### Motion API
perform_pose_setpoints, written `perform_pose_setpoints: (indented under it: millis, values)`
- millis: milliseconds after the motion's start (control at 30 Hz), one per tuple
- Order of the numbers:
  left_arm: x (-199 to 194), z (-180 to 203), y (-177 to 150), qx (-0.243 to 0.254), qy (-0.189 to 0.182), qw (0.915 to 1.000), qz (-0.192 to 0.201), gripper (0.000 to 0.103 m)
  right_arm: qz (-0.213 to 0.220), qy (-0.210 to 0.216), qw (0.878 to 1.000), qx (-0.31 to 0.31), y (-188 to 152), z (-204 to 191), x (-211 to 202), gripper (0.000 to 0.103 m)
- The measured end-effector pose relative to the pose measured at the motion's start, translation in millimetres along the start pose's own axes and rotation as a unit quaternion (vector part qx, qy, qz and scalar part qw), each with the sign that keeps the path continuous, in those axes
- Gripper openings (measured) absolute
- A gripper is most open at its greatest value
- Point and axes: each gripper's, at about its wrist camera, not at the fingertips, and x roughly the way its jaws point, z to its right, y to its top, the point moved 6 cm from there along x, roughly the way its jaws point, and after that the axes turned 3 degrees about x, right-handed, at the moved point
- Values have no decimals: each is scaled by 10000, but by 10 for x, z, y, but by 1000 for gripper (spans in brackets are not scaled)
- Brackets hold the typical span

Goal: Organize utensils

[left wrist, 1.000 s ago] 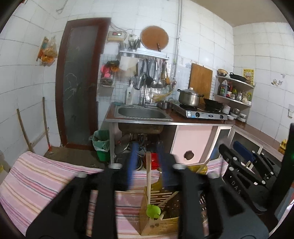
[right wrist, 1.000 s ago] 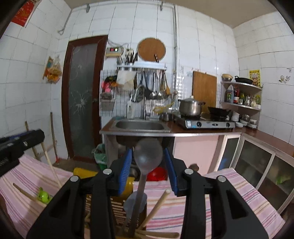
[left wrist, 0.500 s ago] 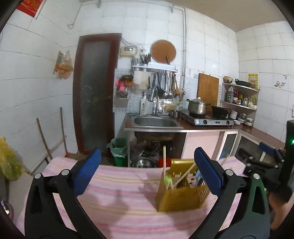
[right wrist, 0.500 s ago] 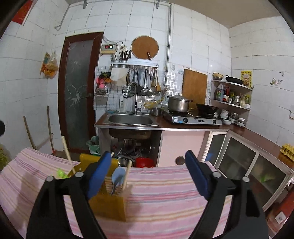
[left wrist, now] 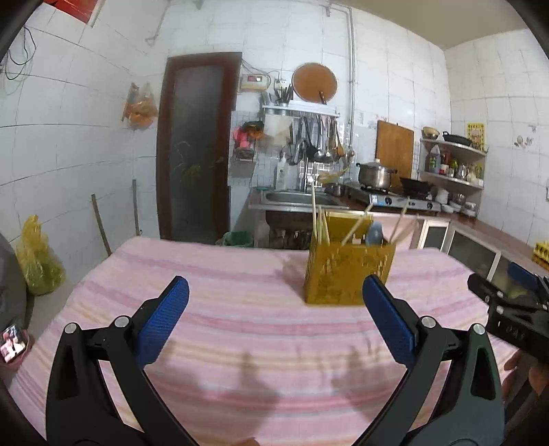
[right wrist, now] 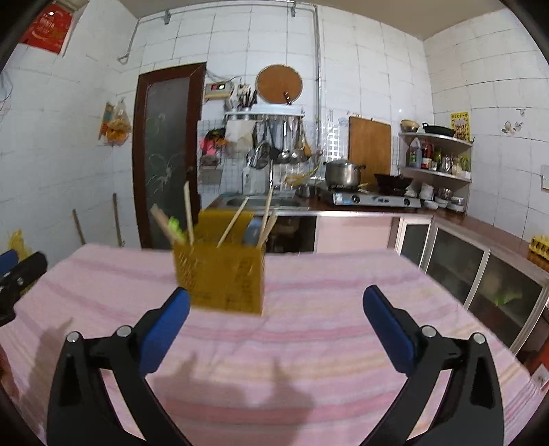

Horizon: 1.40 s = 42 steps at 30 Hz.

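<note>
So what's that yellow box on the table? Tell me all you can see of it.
The yellow box is a perforated, plastic-looking holder, squarish and open-topped. It stands upright on the pink striped cloth, apart from both claws. Wooden chopsticks lean out of it at different angles, beside something bluish and something green. Blur hides finer detail.

You won't find anything here you can actually read. The red poster high on the wall carries pale print, and the yellow sign above the corner shelf has red characters, but both are too small and blurred to make out. The wall meter beside the door shows a red display with no legible digits.
</note>
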Motion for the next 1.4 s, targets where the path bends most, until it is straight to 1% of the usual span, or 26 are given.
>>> perform_pose_setpoints:
  millis: [67, 133, 267, 367, 433, 500, 667, 833, 1100, 1400]
  values:
    - [-42, 31, -149, 55, 69, 10000, 24, 98, -60, 105, 9999, -42, -203, -52, -59, 99]
    - [-64, 62, -249, 113, 120, 9998, 66, 98, -12, 136, 9999, -46, -352, -67, -101, 99]
    - [-53, 85, -457, 240, 289, 9992, 102, 98, -31, 197, 9998, 62, -551, -35, -89, 99]
    - [-44, 100, -530, 348, 439, 9983, 183, 98, 3, 242, 9996, 165, -640, -16, -69, 99]
    - [-50, 128, -550, 509, 544, 9968, 298, 98, 8, 240, 9996, 157, -679, -18, -60, 99]
    - [-58, 136, -566, 558, 582, 9962, 336, 98, 27, 237, 9996, 129, -687, -31, -47, 99]
    - [-36, 111, -669, 511, 441, 9976, 153, 98, 77, 187, 9997, 109, -701, -31, -61, 99]
    - [-46, 108, -693, 525, 448, 9975, 163, 98, 71, 118, 9998, 113, -714, -55, -66, 99]
    - [-17, 80, -734, 399, 226, 9989, 51, 98, 151, 55, 9998, 79, -707, -54, -97, 99]
    - [-3, 47, -756, 297, 170, 9994, 11, 98, 171, 31, 9998, 2, -708, -80, -108, 99]
